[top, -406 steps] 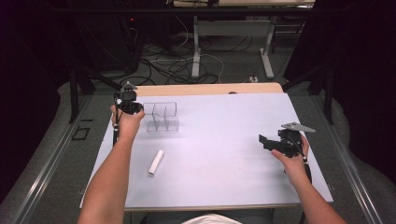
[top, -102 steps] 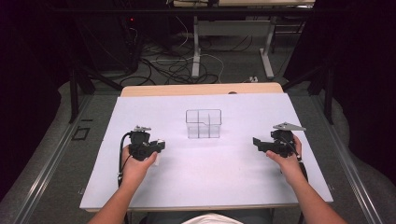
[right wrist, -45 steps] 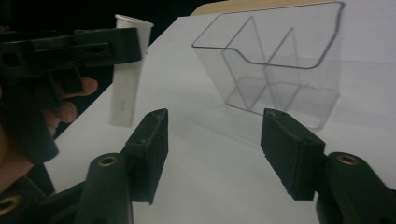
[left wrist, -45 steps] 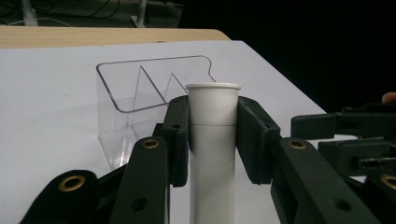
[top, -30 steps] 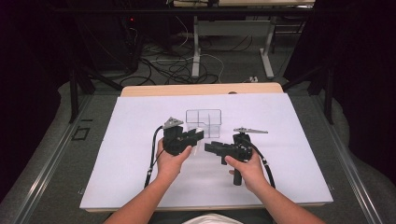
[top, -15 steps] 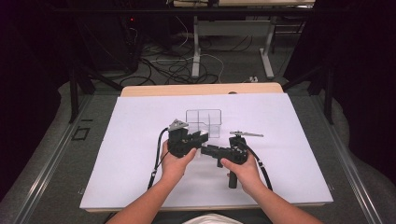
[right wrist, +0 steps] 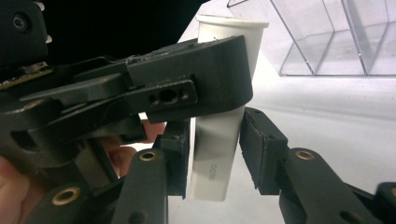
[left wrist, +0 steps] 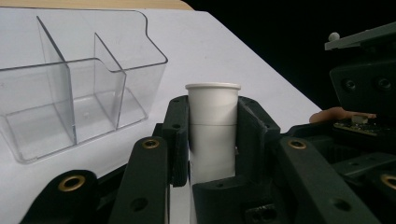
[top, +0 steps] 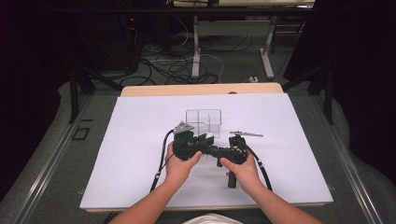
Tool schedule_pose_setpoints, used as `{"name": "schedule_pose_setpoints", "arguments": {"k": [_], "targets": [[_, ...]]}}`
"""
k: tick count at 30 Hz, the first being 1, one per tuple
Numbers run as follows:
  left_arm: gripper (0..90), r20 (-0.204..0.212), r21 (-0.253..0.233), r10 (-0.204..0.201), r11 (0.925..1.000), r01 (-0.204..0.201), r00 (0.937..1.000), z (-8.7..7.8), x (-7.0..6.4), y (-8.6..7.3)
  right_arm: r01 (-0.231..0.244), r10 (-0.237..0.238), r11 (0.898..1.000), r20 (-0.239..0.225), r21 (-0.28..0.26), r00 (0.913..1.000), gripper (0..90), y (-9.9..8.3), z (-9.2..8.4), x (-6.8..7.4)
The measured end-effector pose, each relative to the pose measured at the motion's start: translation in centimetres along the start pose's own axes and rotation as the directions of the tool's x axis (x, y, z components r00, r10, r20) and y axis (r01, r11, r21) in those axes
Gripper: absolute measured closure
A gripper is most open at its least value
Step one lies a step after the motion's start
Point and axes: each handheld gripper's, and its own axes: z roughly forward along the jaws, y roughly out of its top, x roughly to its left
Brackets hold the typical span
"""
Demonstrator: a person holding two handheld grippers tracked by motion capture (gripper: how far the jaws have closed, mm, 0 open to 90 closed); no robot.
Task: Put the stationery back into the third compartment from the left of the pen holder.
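A white tube (left wrist: pixel 212 121) stands upright between the jaws of my left gripper (left wrist: pixel 212 140), which is shut on its upper part. My right gripper (right wrist: pixel 215 158) comes in from the other side, lower down. Its pads touch both sides of the white tube (right wrist: pixel 219 154). The left gripper's jaw (right wrist: pixel 187 93) crosses in front of the tube there. In the high view the left gripper (top: pixel 208 139) and the right gripper (top: pixel 211 149) meet just in front of the clear organizer (top: pixel 203 122), with a bit of the tube (top: pixel 208 136) between them.
The clear divided organizer (left wrist: pixel 70 93) stands empty on the white table (top: pixel 140 140), close behind the tube. It also shows at the top right as the organizer (right wrist: pixel 327 42). Cables trail from both grippers toward the near edge.
The tube lay loose on the table at first. Both hands have since come together in front of the organizer, and in the last half second the right gripper has closed in on the tube.
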Motion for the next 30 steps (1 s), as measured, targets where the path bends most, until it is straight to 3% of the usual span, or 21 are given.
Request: {"name": "schedule_pose_setpoints", "arguments": {"k": [10,23,30], "targets": [[67.2,0.0,0.007,0.001,1.0,-0.001,1.0,0.13,-0.01,-0.13,-0.054,0.054,0.998,-0.01,0.015,0.9985,69.6,0.04,0.01,-0.29],[66.3,-0.004,0.018,0.014,0.9997,-0.014,0.9999,0.1,-0.25,-0.01,-0.075,0.075,0.997,-0.013,0.016,0.9971,70.0,0.07,-0.03,-0.36],[55.1,-0.005,-0.022,-0.005,0.9997,0.005,1.0,-0.67,-0.06,0.36,-0.042,0.042,0.999,0.01,0.012,0.9991,70.1,0.0,0.01,-0.49]]}}
